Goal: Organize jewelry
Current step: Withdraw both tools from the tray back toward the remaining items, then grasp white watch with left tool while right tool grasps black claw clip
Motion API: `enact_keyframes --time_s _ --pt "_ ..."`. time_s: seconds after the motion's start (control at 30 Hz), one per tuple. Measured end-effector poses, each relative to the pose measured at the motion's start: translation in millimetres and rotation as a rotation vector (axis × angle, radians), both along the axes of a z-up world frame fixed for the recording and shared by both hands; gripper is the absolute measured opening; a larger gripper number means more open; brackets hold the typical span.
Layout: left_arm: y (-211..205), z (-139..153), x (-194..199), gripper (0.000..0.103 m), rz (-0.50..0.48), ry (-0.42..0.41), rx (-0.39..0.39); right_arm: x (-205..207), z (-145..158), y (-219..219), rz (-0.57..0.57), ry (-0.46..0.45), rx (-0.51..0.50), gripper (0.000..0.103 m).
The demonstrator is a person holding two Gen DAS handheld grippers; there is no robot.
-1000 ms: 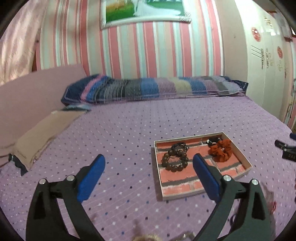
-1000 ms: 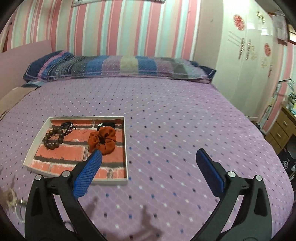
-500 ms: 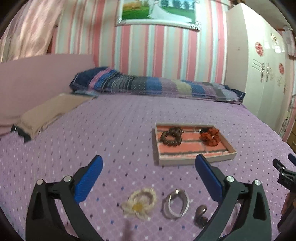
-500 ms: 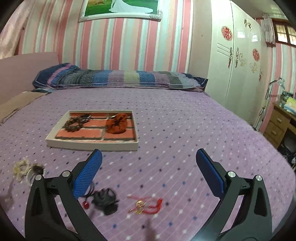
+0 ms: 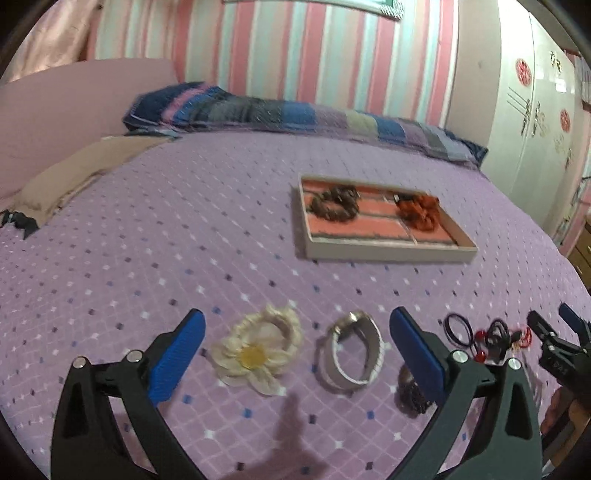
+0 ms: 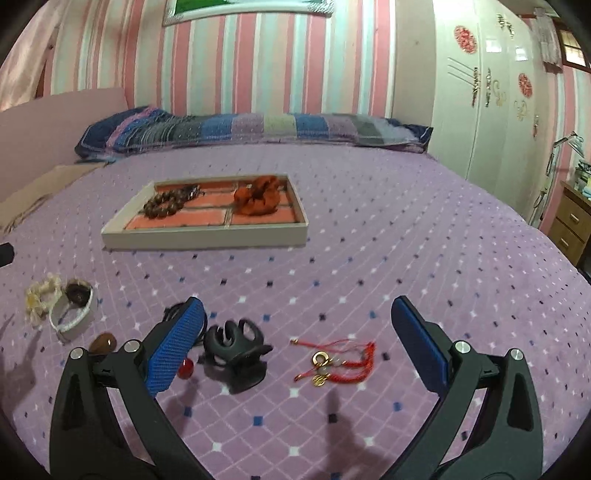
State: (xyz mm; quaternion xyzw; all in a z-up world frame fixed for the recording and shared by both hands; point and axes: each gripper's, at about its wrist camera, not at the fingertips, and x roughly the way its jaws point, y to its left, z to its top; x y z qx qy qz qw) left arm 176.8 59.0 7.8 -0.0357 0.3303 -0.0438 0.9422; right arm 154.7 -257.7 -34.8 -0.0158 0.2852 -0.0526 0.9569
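Both grippers' jaws released above quilted bedspread (image 6: 369, 258); fabric flower band (image 5: 258, 349), glossy claw clip (image 6: 236, 349).

Left wrist view motion-blurred. Dark beaded piece (image 5: 410, 391) half hidden behind left claw's (image 5: 295, 354) right finger, type unclear. Black hair ties (image 6: 177, 314) mostly behind right claw's (image 6: 295, 343) left finger. Framed picture (image 6: 247, 9) cut by top edge. Tray's (image 6: 207, 238) small black item unreadable.
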Motion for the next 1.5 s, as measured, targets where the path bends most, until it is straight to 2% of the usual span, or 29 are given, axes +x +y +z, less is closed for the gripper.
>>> enact_keyframes --time_s 0.2,0.4,0.5,0.77,0.87,0.93,1.03,1.17,1.2,1.37,1.5 --pt "-17 -23 10 0.098 -0.05 0.057 0.006 9 -20 8 0.012 0.036 -0.03 0.098" --pt "-17 -34 19 0.098 -0.062 0.071 -0.013 16 -31 12 0.032 0.069 -0.006 0.098" --pt "-17 -40 23 0.098 -0.077 0.086 -0.028 18 -32 11 0.037 0.078 -0.005 0.096" --pt "-27 -47 28 0.096 -0.098 0.091 0.003 26 -37 7 0.05 0.114 0.037 0.085" --pt "-30 -51 32 0.084 -0.104 0.097 0.02 27 -37 7 0.056 0.117 0.044 0.083" --pt "-32 -56 36 0.072 -0.104 0.118 0.031 27 -38 9 0.059 0.121 0.042 0.082" --pt "-32 -65 43 0.064 -0.101 0.147 0.03 28 -39 10 0.063 0.124 0.046 0.08" --pt "-33 -68 46 0.06 -0.088 0.146 0.052 28 -40 11 0.071 0.125 0.049 0.077" --pt "-33 -69 47 0.055 -0.086 0.147 0.056 27 -40 11 0.073 0.126 0.051 0.075" --pt "-32 -72 49 0.046 -0.084 0.149 0.064 28 -40 13 0.094 0.132 0.062 0.067" --pt "-31 -78 53 0.029 -0.103 0.176 0.042 27 -40 16 0.111 0.133 0.067 0.058"
